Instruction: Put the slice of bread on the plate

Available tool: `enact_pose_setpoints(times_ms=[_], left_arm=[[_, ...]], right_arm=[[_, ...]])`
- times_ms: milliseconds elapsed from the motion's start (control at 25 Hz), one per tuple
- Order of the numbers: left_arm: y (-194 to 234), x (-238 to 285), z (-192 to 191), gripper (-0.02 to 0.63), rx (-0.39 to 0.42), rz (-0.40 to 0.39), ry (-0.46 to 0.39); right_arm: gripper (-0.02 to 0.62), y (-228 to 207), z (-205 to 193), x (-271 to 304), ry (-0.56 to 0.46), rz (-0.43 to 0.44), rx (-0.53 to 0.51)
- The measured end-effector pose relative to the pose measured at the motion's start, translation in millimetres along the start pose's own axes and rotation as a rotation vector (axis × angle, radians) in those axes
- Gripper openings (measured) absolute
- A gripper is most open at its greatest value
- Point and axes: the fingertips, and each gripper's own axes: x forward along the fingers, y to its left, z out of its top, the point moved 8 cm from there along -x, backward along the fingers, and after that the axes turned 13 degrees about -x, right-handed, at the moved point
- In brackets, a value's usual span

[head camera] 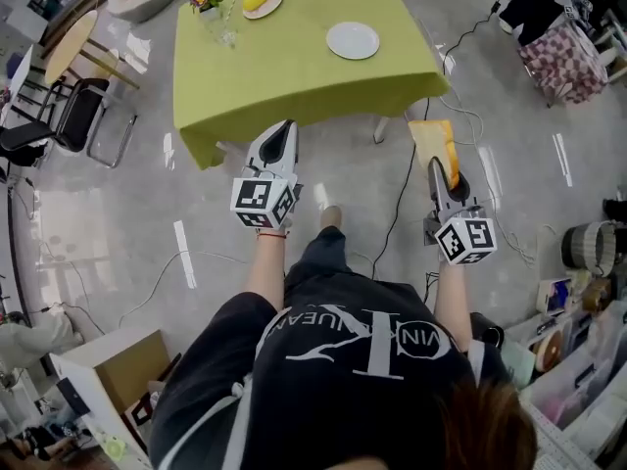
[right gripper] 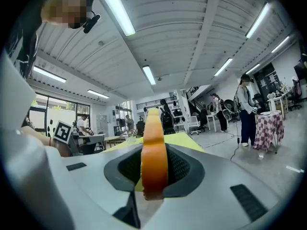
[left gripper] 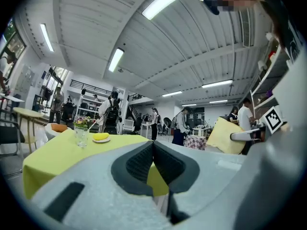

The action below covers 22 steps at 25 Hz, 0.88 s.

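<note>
The slice of bread (head camera: 436,143), pale with an orange crust, stands on edge between the jaws of my right gripper (head camera: 437,169), which is shut on it. In the right gripper view the crust edge (right gripper: 154,147) fills the gap of the gripper (right gripper: 154,169). The empty white plate (head camera: 353,40) lies on the green table (head camera: 284,76), ahead and to the left of the bread. My left gripper (head camera: 282,133) is held level at the table's near edge, its pads meeting at the tips (left gripper: 153,145) with nothing in them. From the left gripper view the bread (left gripper: 223,136) shows at the right.
A second plate with a yellow item (head camera: 262,0) and a glass of flowers (head camera: 212,10) stand at the table's far side. Cables (head camera: 402,199) run over the shiny floor. Chairs (head camera: 69,116) stand at the left, shelves and bins (head camera: 578,360) at the right. People stand in the background (right gripper: 247,109).
</note>
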Motion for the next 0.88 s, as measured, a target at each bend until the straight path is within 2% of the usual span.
enact_pose_setpoints(times_ms=[560,880], left_arm=[[74,121,23,0.0,-0.004,-0.062,0.039],[96,152,19,0.0,-0.028,-0.059,0.062]], right_arm=[[0.091,-23,3,130,0.013,0.004,0.024],[0.091,-28,5,175,0.04,0.031,0.021]])
